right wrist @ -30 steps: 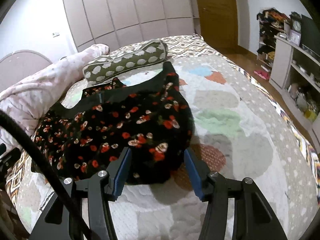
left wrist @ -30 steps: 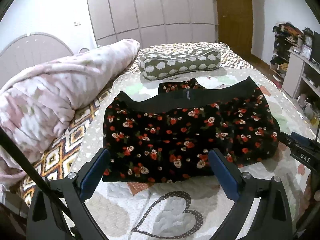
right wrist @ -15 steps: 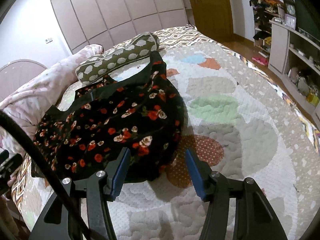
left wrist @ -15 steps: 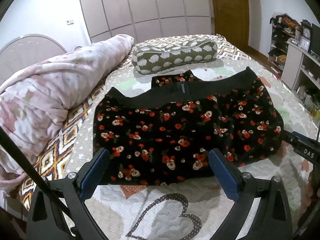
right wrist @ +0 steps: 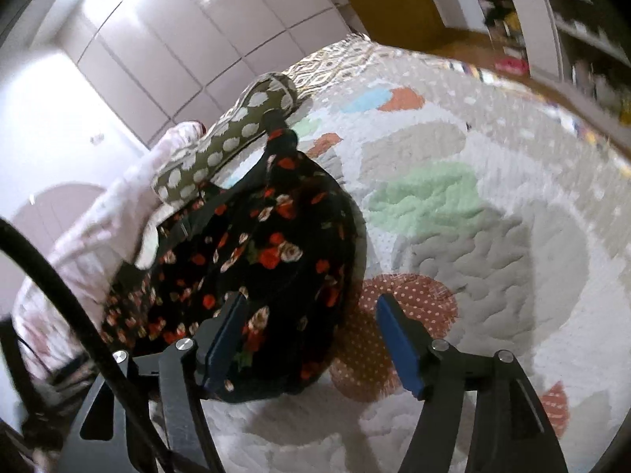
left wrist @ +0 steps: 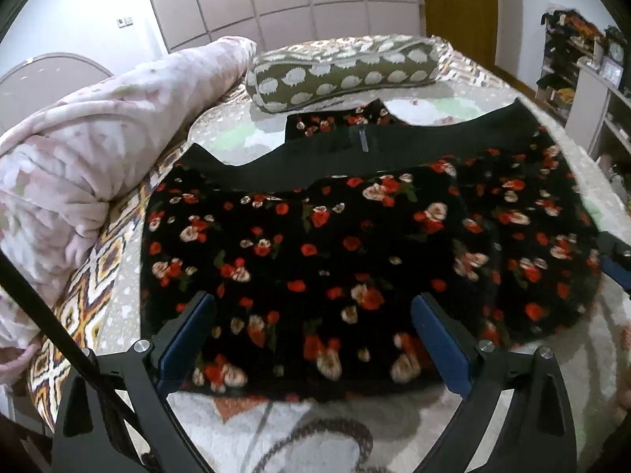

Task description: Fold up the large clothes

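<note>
A black garment with red and cream flowers (left wrist: pixel 355 244) lies folded across the quilted bed (left wrist: pixel 276 433), its black lining band along the far edge. My left gripper (left wrist: pixel 313 339) is open, its blue pads low over the garment's near edge. My right gripper (right wrist: pixel 309 339) is open at the garment's right end (right wrist: pixel 268 244), its left finger over the cloth and its right finger over the quilt (right wrist: pixel 493 236). The right gripper's tip (left wrist: pixel 617 264) shows at the right edge of the left wrist view.
A green bolster pillow with white spots (left wrist: pixel 339 73) lies behind the garment. A rolled pink floral duvet (left wrist: pixel 79 157) fills the left side. Shelves with clutter (left wrist: pixel 583 75) stand to the right of the bed. White wardrobe doors (left wrist: pixel 276 0) are at the back.
Both grippers have moved forward and down to the garment; it looks larger now. The right wrist view has tilted and blurred. The garment has not moved.
</note>
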Demonstrator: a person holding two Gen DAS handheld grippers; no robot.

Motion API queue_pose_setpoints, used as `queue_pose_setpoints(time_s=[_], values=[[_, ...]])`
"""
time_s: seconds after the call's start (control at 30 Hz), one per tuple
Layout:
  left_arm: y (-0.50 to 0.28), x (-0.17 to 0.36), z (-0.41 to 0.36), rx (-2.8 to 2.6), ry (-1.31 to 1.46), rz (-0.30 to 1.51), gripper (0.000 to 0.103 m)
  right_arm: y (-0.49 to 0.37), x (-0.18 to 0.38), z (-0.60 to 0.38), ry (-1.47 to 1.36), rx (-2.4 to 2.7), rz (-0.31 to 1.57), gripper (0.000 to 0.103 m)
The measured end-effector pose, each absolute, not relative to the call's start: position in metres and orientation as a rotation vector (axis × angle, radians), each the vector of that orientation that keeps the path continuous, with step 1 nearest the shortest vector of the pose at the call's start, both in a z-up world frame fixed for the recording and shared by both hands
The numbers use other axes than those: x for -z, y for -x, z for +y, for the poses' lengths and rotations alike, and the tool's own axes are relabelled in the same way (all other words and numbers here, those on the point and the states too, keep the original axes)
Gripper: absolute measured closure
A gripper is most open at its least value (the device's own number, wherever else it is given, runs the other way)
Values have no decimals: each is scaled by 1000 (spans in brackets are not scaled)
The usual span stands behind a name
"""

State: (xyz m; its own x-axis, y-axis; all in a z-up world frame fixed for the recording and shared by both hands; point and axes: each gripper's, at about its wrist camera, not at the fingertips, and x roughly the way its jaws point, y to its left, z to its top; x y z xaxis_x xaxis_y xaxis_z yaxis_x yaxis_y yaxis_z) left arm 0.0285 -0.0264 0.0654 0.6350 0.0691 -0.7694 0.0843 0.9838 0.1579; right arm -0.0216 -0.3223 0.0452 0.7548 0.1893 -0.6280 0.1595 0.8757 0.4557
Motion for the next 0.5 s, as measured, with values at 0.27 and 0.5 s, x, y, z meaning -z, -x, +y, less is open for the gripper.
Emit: queue_pose_setpoints(time_s=[0.27, 0.5], values=[[-75, -25, -47, -22, -302, 962, 3, 5, -23, -333, -651, -53, 737, 29], [-78, -26, -43, 4, -268, 951, 3, -20, -4, -320, -712, -114, 753, 25]])
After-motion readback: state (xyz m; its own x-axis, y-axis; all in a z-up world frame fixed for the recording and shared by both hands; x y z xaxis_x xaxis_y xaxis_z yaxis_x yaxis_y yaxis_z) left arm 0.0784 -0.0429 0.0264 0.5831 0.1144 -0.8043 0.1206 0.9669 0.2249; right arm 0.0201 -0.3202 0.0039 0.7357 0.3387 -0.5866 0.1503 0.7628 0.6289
